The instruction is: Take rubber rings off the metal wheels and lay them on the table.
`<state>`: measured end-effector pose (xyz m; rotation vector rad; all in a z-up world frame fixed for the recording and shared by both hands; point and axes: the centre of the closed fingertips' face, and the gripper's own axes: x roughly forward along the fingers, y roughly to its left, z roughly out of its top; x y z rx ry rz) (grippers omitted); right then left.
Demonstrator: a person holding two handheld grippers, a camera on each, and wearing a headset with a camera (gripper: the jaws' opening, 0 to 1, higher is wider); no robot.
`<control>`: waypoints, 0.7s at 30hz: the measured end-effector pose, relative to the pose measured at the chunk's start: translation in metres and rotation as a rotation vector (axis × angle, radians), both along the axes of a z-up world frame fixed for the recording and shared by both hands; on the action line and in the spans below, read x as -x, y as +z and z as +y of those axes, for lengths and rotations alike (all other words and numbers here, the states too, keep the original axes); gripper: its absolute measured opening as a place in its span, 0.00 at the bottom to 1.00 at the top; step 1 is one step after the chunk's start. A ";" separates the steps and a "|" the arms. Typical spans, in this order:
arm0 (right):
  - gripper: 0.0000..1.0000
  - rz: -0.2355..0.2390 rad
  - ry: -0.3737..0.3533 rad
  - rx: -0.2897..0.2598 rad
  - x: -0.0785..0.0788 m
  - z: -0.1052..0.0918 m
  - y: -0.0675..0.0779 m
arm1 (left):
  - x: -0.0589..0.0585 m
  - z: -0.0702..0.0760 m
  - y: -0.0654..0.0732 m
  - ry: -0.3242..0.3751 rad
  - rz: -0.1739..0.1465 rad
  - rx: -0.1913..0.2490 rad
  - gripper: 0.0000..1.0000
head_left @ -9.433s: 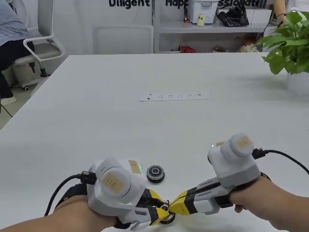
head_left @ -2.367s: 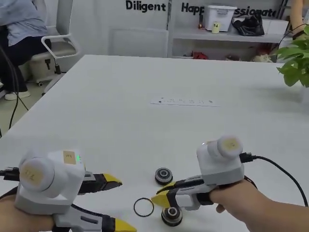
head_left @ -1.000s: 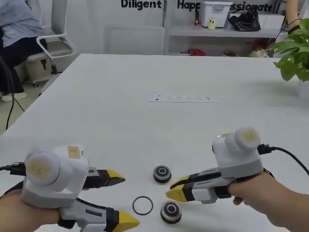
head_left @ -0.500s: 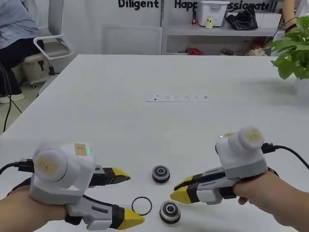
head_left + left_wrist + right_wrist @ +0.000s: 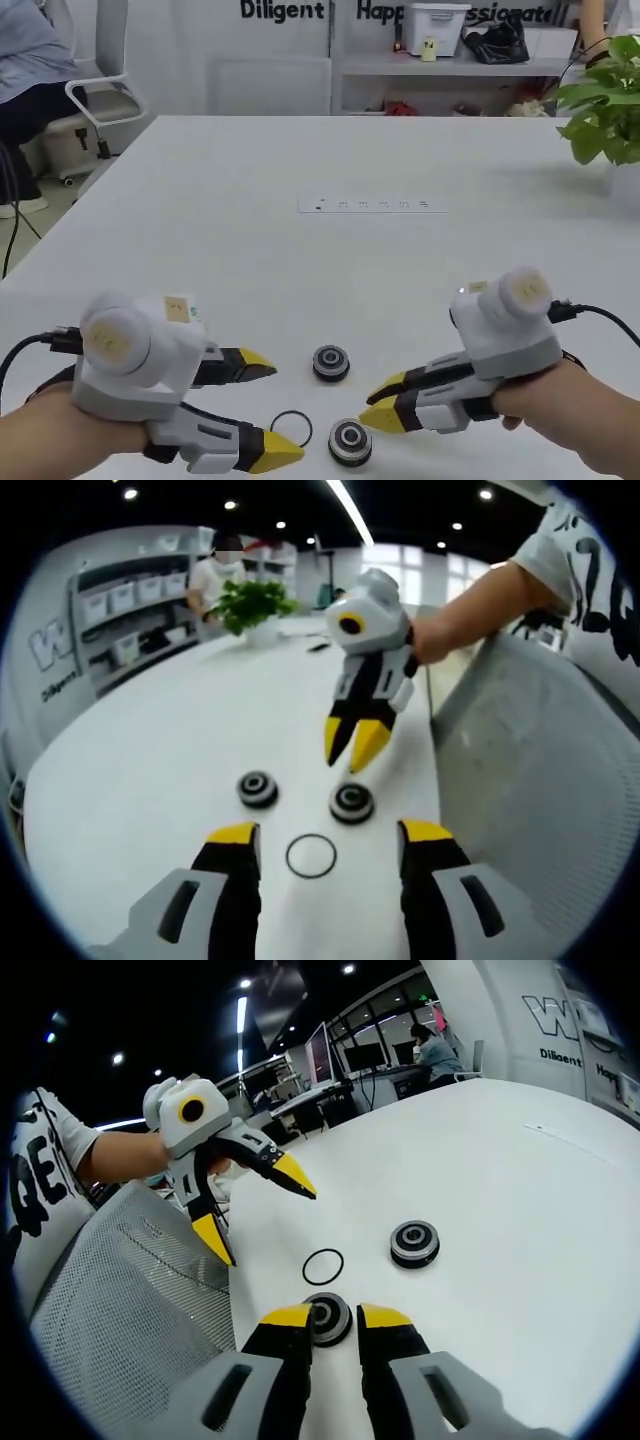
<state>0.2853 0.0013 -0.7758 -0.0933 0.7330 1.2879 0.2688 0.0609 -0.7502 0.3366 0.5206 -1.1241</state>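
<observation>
While one thin black rubber ring [image 5: 291, 427] lies flat on the white worktop [image 5: 300, 260] between the wide-spread jaws of the left hand-held gripper [image 5: 268, 408], the nearer dark metal wheel [image 5: 349, 440] sits just ahead of the right hand-held gripper [image 5: 385, 402], whose empty jaws stand narrowly apart.

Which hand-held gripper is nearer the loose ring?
Left. The left hand-held gripper frames the ring with open jaws; the right hand-held gripper aims at a wheel beside it.
</observation>
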 end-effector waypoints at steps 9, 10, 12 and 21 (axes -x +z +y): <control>0.15 -0.014 0.016 0.018 0.001 -0.005 -0.002 | -0.002 -0.006 -0.001 -0.014 0.005 -0.005 0.54; 0.15 -0.016 0.018 0.020 0.002 -0.006 -0.002 | -0.002 -0.006 -0.001 -0.016 0.005 -0.005 0.54; 0.16 -0.018 0.025 0.028 0.004 -0.006 -0.004 | -0.002 -0.008 -0.002 -0.019 0.006 -0.005 0.54; 0.16 -0.038 0.056 0.054 0.008 -0.007 -0.009 | -0.003 -0.015 -0.003 -0.034 0.013 -0.008 0.50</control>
